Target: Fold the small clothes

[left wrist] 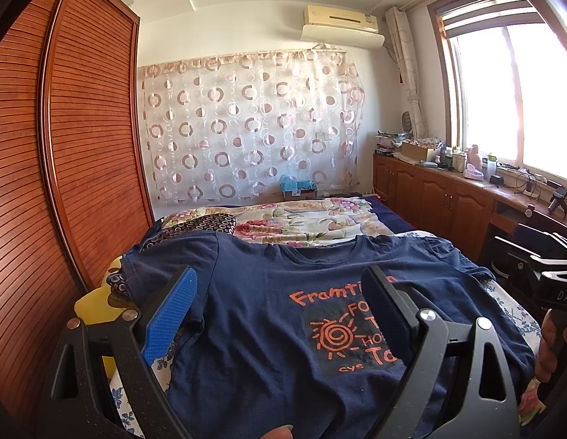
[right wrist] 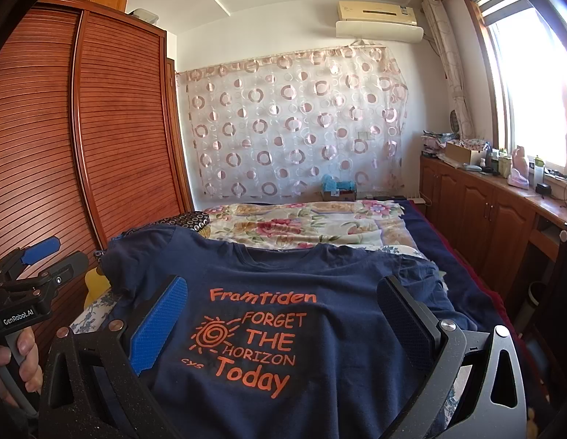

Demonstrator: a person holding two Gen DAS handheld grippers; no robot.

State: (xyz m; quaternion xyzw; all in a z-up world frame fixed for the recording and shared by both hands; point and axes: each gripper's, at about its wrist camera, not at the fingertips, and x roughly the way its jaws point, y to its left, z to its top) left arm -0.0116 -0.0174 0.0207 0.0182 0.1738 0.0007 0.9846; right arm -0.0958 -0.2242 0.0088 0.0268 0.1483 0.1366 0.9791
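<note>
Clearly, the navy T-shirt (right wrist: 320,300) lies spread flat, print up, on the bed (right wrist: 462,270), its collar toward the far curtain and its hem toward the cameras, so its long axis runs front to back. Both the left gripper (left wrist: 283,314) and the right gripper (right wrist: 283,325) hover over it with jaws wide apart, holding nothing. Only the right view shows the whole orange print; the left view hides part behind a finger.

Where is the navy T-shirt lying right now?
The navy T-shirt lies spread print-up on the bed's near end, before the floral quilt, filling both wrist views.
</note>
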